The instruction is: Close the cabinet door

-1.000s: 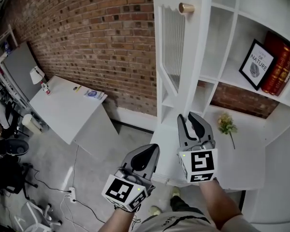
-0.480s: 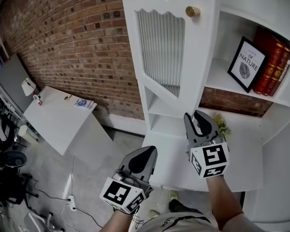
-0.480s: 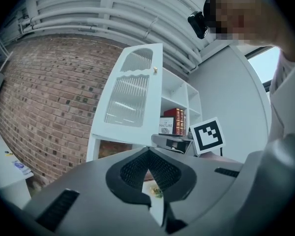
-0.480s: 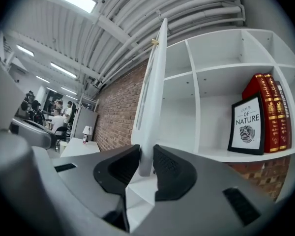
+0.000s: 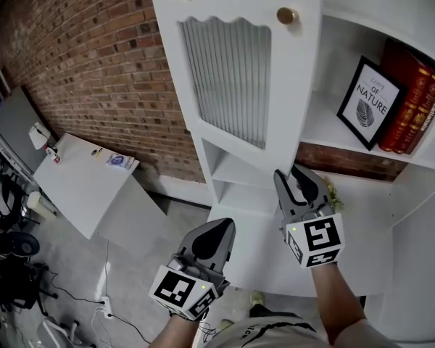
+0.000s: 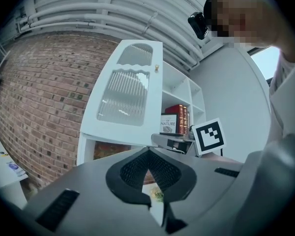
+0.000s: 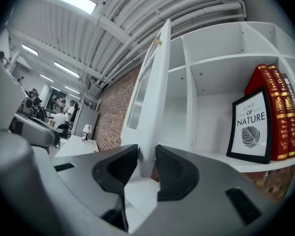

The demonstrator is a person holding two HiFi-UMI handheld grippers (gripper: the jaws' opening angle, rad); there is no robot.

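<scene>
The white cabinet door point(image 5: 232, 71), with a ribbed glass panel and a brass knob point(image 5: 287, 15), stands partly open in front of the shelves. My right gripper point(image 5: 299, 183) is at the door's lower edge. In the right gripper view that edge point(image 7: 150, 107) runs between the two pads, which still touch it while the jaws are opening point(image 7: 146, 159). My left gripper point(image 5: 216, 230) hangs lower left of the door, shut and holding nothing. In the left gripper view the door point(image 6: 125, 97) shows ahead beyond the closed jaws point(image 6: 147, 157).
A framed "Nature" print point(image 5: 368, 101) and red books point(image 5: 415, 104) stand on a shelf right of the door. A small flower sprig point(image 5: 333, 189) lies on the lower shelf point(image 5: 362, 223). A brick wall point(image 5: 94, 64) and a white desk point(image 5: 80, 187) are to the left.
The door has swung from nearly edge-on to showing its face, covering more of the shelves. Both grippers have moved along with it, the right one staying on its lower edge.
</scene>
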